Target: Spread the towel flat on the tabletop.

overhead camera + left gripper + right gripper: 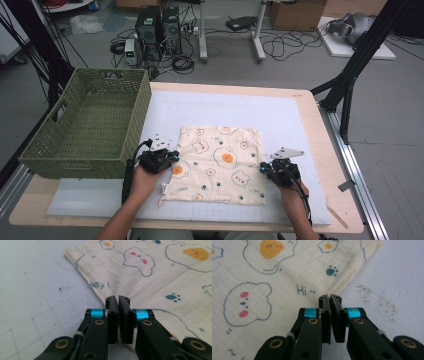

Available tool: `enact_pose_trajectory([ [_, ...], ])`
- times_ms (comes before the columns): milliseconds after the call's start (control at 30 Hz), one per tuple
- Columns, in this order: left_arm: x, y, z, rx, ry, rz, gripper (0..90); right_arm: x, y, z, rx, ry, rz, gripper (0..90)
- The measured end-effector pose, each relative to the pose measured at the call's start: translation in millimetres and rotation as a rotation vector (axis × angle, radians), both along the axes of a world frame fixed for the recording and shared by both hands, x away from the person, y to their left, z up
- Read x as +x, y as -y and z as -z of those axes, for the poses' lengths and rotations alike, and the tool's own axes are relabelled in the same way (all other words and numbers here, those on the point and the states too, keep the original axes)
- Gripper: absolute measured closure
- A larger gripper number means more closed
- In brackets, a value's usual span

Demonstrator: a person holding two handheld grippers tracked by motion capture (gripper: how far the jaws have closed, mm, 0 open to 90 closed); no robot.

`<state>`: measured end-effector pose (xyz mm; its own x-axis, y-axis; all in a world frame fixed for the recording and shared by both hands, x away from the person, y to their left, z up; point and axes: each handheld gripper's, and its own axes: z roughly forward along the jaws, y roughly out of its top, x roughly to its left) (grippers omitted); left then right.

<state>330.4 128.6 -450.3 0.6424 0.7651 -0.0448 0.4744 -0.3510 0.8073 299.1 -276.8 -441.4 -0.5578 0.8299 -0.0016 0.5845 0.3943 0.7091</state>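
Observation:
A cream cloth (220, 160) printed with fried eggs, bears and paw prints lies flat on the white gridded mat (225, 107). My left gripper (175, 157) sits at the cloth's left edge, low on the mat. In the left gripper view its jaws (118, 298) are pressed together right on the hem of the cloth (150, 277), beside the word "hey!". My right gripper (263, 169) is at the cloth's right edge. In the right gripper view its jaws (330, 297) are closed on the border of the cloth (287, 277), just below "Hi ~".
An empty green woven basket (75, 167) stands at the table's left side, close to my left hand. The mat (392, 277) to the right of the cloth is stained. The wooden table edge (312, 120) borders the mat; cables and computers lie on the floor beyond.

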Motion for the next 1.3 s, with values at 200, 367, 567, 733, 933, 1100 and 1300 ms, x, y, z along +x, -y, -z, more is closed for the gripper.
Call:
enact_pose_trajectory([
  [200,-2.0,-5.7,-4.6,-0.081,0.018,-0.031,57.8,-5.7,4.4,-7.9,0.037,0.061,-0.013,70.7],
  [367,-5.2,-10.9,-10.6,-0.135,0.061,-0.023,46.6,-17.3,10.4,-15.5,0.105,0.086,-0.021,58.6],
  [567,-5.6,-12.6,-12.2,-0.152,0.085,-0.026,43.8,-29.1,-6.4,2.0,0.017,0.035,-0.09,47.7],
  [733,-6.3,-14.3,-14.8,-0.167,0.101,-0.028,41.9,-34.6,-6.1,1.2,-0.063,0.046,-0.096,47.4],
  [933,-6.5,-15.9,-18.5,-0.191,0.119,-0.063,40.5,-38.3,7.1,-4.4,-0.046,0.045,-0.059,41.5],
  [1100,-7.0,-16.7,-23.7,-0.225,0.157,-0.081,25.8,-37.2,16.6,-19.3,0.051,0.144,-0.009,26.1],
  [1300,-8.4,-17.5,-27.1,-0.291,0.191,-0.024,17.9,-36.2,22.5,-28.7,0.058,0.253,0.013,11.5],
])
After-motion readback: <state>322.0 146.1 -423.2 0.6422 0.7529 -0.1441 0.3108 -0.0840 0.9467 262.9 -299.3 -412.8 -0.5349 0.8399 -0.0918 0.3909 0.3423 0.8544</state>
